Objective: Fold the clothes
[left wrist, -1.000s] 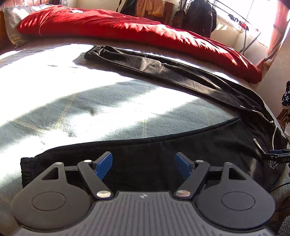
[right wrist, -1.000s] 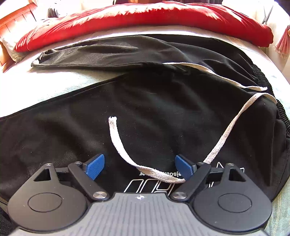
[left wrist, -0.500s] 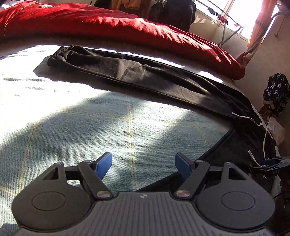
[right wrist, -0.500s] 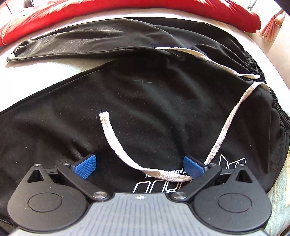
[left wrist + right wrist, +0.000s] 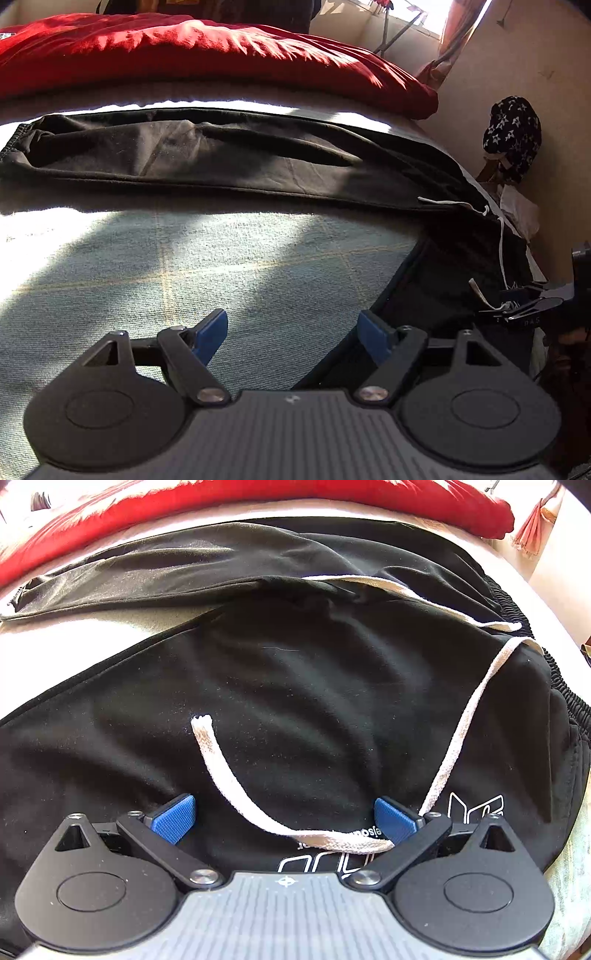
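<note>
Fingers spread wide on both: right gripper (image 5: 284,819) straddles the drawstring (image 5: 221,771), left gripper (image 5: 293,332) empty over the bed (image 5: 184,258). Soft, floppy black trousers (image 5: 314,686) — pinch the elastic waistband (image 5: 561,690), I'd say.

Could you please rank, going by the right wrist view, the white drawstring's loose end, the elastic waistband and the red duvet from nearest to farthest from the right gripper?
1. White drawstring's loose end: just beyond the right gripper, left of centre on the black trousers.
2. Elastic waistband: farther off, along the right edge.
3. Red duvet: farthest, across the top.
</note>
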{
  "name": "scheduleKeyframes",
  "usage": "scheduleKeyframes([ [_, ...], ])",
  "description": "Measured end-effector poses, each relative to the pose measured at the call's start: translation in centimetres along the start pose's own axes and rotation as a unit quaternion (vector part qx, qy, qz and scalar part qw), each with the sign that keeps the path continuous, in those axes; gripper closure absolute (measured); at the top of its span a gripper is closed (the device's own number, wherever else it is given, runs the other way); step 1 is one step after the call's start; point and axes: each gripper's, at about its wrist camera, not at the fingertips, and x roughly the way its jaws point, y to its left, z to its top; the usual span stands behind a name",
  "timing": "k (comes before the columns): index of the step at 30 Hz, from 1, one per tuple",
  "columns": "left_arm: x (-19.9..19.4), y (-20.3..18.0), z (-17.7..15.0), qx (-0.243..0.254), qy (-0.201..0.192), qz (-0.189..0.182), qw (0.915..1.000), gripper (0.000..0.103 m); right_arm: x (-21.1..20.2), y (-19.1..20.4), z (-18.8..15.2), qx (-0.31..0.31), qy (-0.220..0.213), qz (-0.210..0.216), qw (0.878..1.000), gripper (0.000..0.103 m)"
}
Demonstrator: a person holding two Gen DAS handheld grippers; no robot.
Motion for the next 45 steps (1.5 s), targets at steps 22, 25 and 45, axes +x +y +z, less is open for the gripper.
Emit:
scheduleKeyframes([
  [22,2.1,-2.0,1.2,0.040,0.006,-0.015,0.9991,0.025,-1.7,0.1,0.9,0.029,-0.014,-0.010,0.999,0.000],
  [25,0.2,-1.2,0.8,0.028,-0.010,0.015,0.9995,0.025,-4.2,-0.2,2.7,0.020,-0.050,0.013,0.998,0.000],
  [45,-0.7,10.2,18.1,-0.073,-0.109,0.091,0.9871,0.021,-3.3,0.7,8.5,-0.032,-0.099,0.084,0.991,0.000],
])
